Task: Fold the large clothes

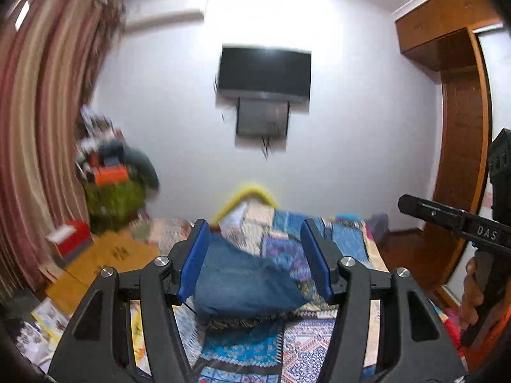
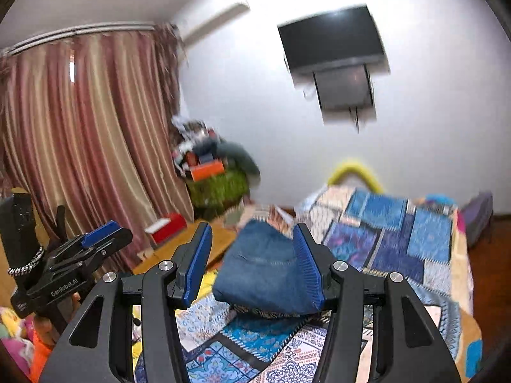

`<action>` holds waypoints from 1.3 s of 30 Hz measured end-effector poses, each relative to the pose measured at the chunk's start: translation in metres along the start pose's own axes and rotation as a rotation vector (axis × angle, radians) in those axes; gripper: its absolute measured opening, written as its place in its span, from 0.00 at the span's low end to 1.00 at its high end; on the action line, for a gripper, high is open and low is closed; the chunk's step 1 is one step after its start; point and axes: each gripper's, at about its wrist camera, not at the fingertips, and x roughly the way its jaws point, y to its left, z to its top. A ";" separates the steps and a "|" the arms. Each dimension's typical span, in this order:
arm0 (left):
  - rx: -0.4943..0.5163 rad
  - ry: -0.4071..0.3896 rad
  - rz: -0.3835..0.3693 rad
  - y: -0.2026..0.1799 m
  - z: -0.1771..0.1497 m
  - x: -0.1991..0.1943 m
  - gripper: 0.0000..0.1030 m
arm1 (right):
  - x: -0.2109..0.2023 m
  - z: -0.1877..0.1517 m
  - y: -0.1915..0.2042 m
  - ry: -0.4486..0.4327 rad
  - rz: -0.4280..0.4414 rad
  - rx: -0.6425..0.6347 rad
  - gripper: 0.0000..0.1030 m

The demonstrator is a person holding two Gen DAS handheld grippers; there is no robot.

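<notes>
Here is what we see.
Jeans: a folded blue denim pile (image 1: 246,284) lies on the bed, on top of a dark patterned cloth (image 2: 271,314), near the bed's left edge.
Bed: we see a patchwork cover (image 2: 392,239) in blue, white and orange, running away to the far wall.
Left gripper: our left gripper (image 1: 255,255) hangs in the air over the near part of the bed. Its blue pads (image 1: 194,255) stand apart with nothing between them. The jeans show in the gap, but they lie farther off and the pads do not touch them.
Right gripper: our right gripper (image 2: 252,261) is also up in the air, pads spread, holding nothing.
Hand: a hand (image 1: 472,290) grips the right tool's handle at the right edge of the left view.
Wall: a black TV (image 1: 265,70) hangs on the white wall.
Window side: striped curtains (image 2: 89,127) hang on the left, with a messy heap (image 2: 217,172) of things in the corner.
Picture: both views are blurry.
</notes>
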 end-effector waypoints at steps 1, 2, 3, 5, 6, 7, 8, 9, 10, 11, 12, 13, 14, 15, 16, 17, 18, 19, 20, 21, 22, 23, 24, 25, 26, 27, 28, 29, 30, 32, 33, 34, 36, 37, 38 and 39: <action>0.010 -0.036 0.016 -0.006 -0.002 -0.014 0.56 | -0.013 -0.004 0.008 -0.026 0.002 -0.009 0.49; 0.014 -0.065 0.025 -0.012 -0.005 -0.026 0.56 | -0.019 -0.008 0.011 -0.040 0.002 -0.013 0.49; 0.009 -0.095 0.037 -0.017 -0.009 -0.039 0.56 | -0.028 -0.013 0.017 -0.059 -0.006 -0.021 0.49; -0.011 -0.123 0.040 -0.023 -0.016 -0.054 0.56 | -0.036 -0.023 0.021 -0.095 -0.024 -0.029 0.49; -0.015 -0.130 0.039 -0.027 -0.020 -0.061 0.56 | -0.043 -0.027 0.025 -0.116 -0.038 -0.035 0.49; -0.014 -0.137 0.051 -0.030 -0.024 -0.066 0.56 | -0.049 -0.031 0.030 -0.130 -0.059 -0.047 0.49; -0.012 -0.145 0.063 -0.032 -0.028 -0.071 0.56 | -0.052 -0.033 0.032 -0.134 -0.072 -0.056 0.49; -0.009 -0.152 0.079 -0.036 -0.032 -0.076 0.58 | -0.054 -0.035 0.036 -0.135 -0.082 -0.070 0.49; -0.008 -0.155 0.085 -0.038 -0.035 -0.079 0.64 | -0.057 -0.038 0.038 -0.137 -0.090 -0.077 0.49; -0.008 -0.156 0.089 -0.039 -0.038 -0.081 0.67 | -0.059 -0.040 0.039 -0.140 -0.100 -0.079 0.50; -0.010 -0.158 0.099 -0.039 -0.040 -0.083 0.74 | -0.060 -0.042 0.040 -0.146 -0.117 -0.079 0.52; -0.014 -0.161 0.113 -0.039 -0.043 -0.085 0.81 | -0.062 -0.044 0.039 -0.149 -0.127 -0.077 0.55; -0.014 -0.162 0.125 -0.039 -0.046 -0.087 0.84 | -0.062 -0.045 0.039 -0.152 -0.141 -0.072 0.62; -0.013 -0.163 0.137 -0.039 -0.049 -0.089 0.88 | -0.063 -0.046 0.037 -0.158 -0.155 -0.065 0.70; -0.013 -0.162 0.149 -0.039 -0.051 -0.090 0.92 | -0.066 -0.048 0.035 -0.162 -0.166 -0.058 0.75; -0.013 -0.159 0.158 -0.038 -0.053 -0.090 0.94 | -0.066 -0.048 0.035 -0.163 -0.181 -0.056 0.82; -0.016 -0.155 0.160 -0.038 -0.055 -0.091 0.96 | -0.068 -0.049 0.036 -0.163 -0.190 -0.060 0.85; -0.022 -0.151 0.161 -0.036 -0.057 -0.092 0.98 | -0.070 -0.049 0.037 -0.162 -0.200 -0.064 0.86; -0.027 -0.145 0.161 -0.035 -0.058 -0.092 0.98 | -0.068 -0.047 0.037 -0.159 -0.218 -0.073 0.89; -0.030 -0.137 0.160 -0.036 -0.060 -0.093 0.98 | -0.068 -0.048 0.038 -0.158 -0.222 -0.080 0.94; -0.032 -0.134 0.160 -0.035 -0.060 -0.092 0.98 | -0.068 -0.048 0.038 -0.156 -0.227 -0.089 0.97; -0.032 -0.132 0.160 -0.035 -0.061 -0.093 0.98 | -0.070 -0.049 0.040 -0.157 -0.233 -0.096 1.00; -0.031 -0.130 0.161 -0.036 -0.063 -0.095 0.99 | -0.071 -0.049 0.041 -0.162 -0.238 -0.101 1.00; -0.029 -0.128 0.163 -0.037 -0.064 -0.095 0.99 | -0.071 -0.049 0.042 -0.166 -0.242 -0.104 1.00; -0.028 -0.127 0.167 -0.037 -0.065 -0.095 0.99 | -0.071 -0.046 0.043 -0.164 -0.241 -0.107 1.00; -0.027 -0.126 0.168 -0.038 -0.066 -0.096 0.99 | -0.070 -0.047 0.044 -0.162 -0.239 -0.109 1.00; -0.027 -0.126 0.168 -0.038 -0.066 -0.096 0.99 | -0.070 -0.046 0.045 -0.159 -0.238 -0.111 1.00; -0.028 -0.124 0.166 -0.038 -0.067 -0.097 0.99 | -0.069 -0.043 0.046 -0.159 -0.243 -0.115 1.00; -0.029 -0.122 0.165 -0.039 -0.067 -0.096 0.99 | -0.069 -0.048 0.047 -0.159 -0.247 -0.118 1.00; -0.029 -0.120 0.166 -0.039 -0.068 -0.096 0.99 | -0.070 -0.052 0.048 -0.155 -0.251 -0.126 1.00; -0.028 -0.119 0.168 -0.039 -0.068 -0.096 0.99 | -0.070 -0.050 0.048 -0.153 -0.247 -0.126 1.00; -0.027 -0.118 0.169 -0.039 -0.068 -0.096 0.99 | -0.071 -0.056 0.048 -0.152 -0.245 -0.126 1.00; -0.028 -0.115 0.168 -0.039 -0.069 -0.096 0.99 | -0.072 -0.059 0.049 -0.148 -0.247 -0.125 1.00; -0.029 -0.113 0.167 -0.039 -0.070 -0.095 0.99 | -0.072 -0.059 0.048 -0.147 -0.247 -0.125 1.00; -0.029 -0.112 0.166 -0.039 -0.070 -0.095 0.99 | -0.072 -0.058 0.048 -0.145 -0.247 -0.123 1.00; -0.029 -0.110 0.166 -0.040 -0.071 -0.095 0.99 | -0.072 -0.059 0.047 -0.144 -0.245 -0.121 1.00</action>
